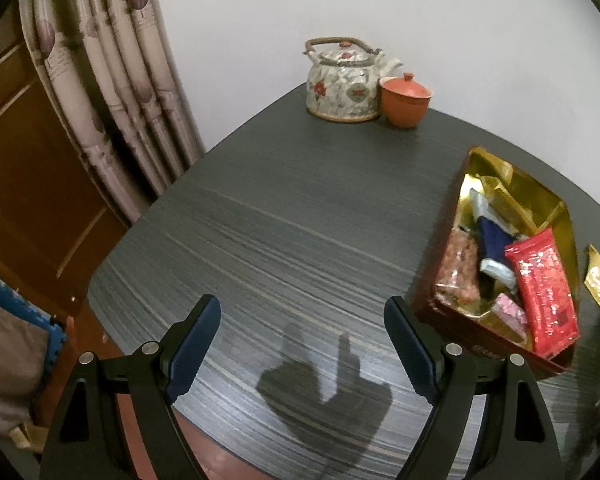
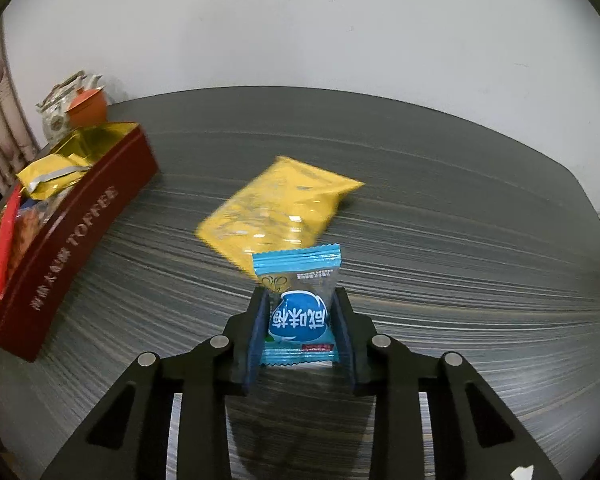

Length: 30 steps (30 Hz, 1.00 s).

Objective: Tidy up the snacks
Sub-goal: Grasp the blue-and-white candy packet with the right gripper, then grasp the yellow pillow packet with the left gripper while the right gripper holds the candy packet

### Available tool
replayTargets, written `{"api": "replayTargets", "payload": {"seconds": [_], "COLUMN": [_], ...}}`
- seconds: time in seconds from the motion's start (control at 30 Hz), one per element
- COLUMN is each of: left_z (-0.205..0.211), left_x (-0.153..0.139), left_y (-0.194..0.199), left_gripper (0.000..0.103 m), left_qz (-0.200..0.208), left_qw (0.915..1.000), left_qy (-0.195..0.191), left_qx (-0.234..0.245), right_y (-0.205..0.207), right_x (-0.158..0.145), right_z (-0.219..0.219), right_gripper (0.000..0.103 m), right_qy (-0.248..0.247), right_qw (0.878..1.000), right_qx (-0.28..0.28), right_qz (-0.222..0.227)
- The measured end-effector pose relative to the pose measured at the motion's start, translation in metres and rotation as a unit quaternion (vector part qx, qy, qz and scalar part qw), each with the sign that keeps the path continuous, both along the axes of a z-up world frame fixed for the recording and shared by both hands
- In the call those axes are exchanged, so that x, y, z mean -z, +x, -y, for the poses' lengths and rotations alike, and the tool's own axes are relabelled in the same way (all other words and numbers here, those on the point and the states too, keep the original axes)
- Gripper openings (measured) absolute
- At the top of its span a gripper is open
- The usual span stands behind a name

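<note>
Right gripper (image 2: 300, 320) pinching a small blue pack (image 2: 298, 304), one pad on each side of it. Pack standing up between the pads, top edge poking out past the tips. Just behind the blue pack, lying flat on the table (image 2: 460, 208): a yellow pack (image 2: 278, 208), a bit blurry. Red box (image 2: 84, 224) off to the left of the blue pack, well apart from it, gold inside, white letters on its side wall.

Left gripper (image 1: 302, 342) spread wide, nothing between the pads, only bare table and a dark shadow under it. Red box just to the right of this gripper, close to the right pad. Inside the box: a red pack (image 1: 544, 292), a dark blue pack (image 1: 494, 248), a clear bag of brown bits (image 1: 460, 266), a small pink pack (image 1: 510, 312). Far behind the box, at the back edge of the table: a flowery teapot (image 1: 342, 82) and an orange cup (image 1: 405, 100) with a lid, touching side by side. Curtain (image 1: 112, 72) far to the left of the teapot.
</note>
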<state>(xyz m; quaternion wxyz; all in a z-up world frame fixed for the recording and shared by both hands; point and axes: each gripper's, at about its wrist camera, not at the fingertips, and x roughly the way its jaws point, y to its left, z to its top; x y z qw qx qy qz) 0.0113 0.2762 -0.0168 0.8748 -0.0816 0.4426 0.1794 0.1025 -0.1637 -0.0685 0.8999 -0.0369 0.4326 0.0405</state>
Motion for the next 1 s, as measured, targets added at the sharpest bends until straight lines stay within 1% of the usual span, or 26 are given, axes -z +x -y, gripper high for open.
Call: {"api": "replayTargets", "payload": {"seconds": [0.1, 0.2, 0.33, 0.47, 0.57, 0.7, 0.73, 0.8, 0.9, 1.0], "left_z": [0.012, 0.033, 0.073, 0.119, 0.157, 0.21, 0.223, 0.248, 0.282, 0.311], "left_x": [-0.005, -0.012, -0.028, -0.043, -0.047, -0.047, -0.045, -0.039, -0.027, -0.016], "left_y": [0.001, 0.004, 0.013, 0.028, 0.044, 0.065, 0.07, 0.081, 0.099, 0.116], "left_gripper": [0.084, 0.084, 0.084, 0.084, 0.084, 0.084, 0.084, 0.084, 0.084, 0.084], "left_qz": [0.008, 0.009, 0.014, 0.026, 0.027, 0.026, 0.027, 0.028, 0.025, 0.028], "left_qw": [0.9998, 0.9989, 0.9955, 0.9895, 0.9833, 0.9722, 0.9686, 0.962, 0.951, 0.9407], "left_qy": [0.011, 0.019, 0.027, 0.018, 0.017, 0.008, 0.005, -0.003, -0.029, -0.045], "left_qx": [0.016, 0.043, 0.09, 0.141, 0.179, 0.233, 0.247, 0.272, 0.307, 0.335], "right_y": [0.002, 0.006, 0.012, 0.019, 0.023, 0.025, 0.026, 0.027, 0.027, 0.028], "right_x": [0.0, -0.001, -0.001, -0.001, -0.001, -0.002, -0.002, -0.002, -0.001, 0.0], "right_z": [0.026, 0.05, 0.076, 0.093, 0.102, 0.116, 0.118, 0.116, 0.112, 0.105], "right_gripper": [0.029, 0.029, 0.029, 0.029, 0.029, 0.029, 0.029, 0.03, 0.03, 0.03], "right_qy": [0.002, -0.003, -0.002, -0.004, -0.008, -0.005, -0.007, -0.006, -0.01, -0.007], "right_qw": [1.0, 0.999, 0.999, 0.998, 0.998, 0.998, 0.997, 0.997, 0.997, 0.997], "right_qx": [0.019, 0.033, 0.05, 0.061, 0.061, 0.064, 0.078, 0.078, 0.078, 0.078], "right_qz": [0.003, 0.007, 0.009, 0.01, 0.01, 0.01, 0.021, 0.021, 0.021, 0.021]}}
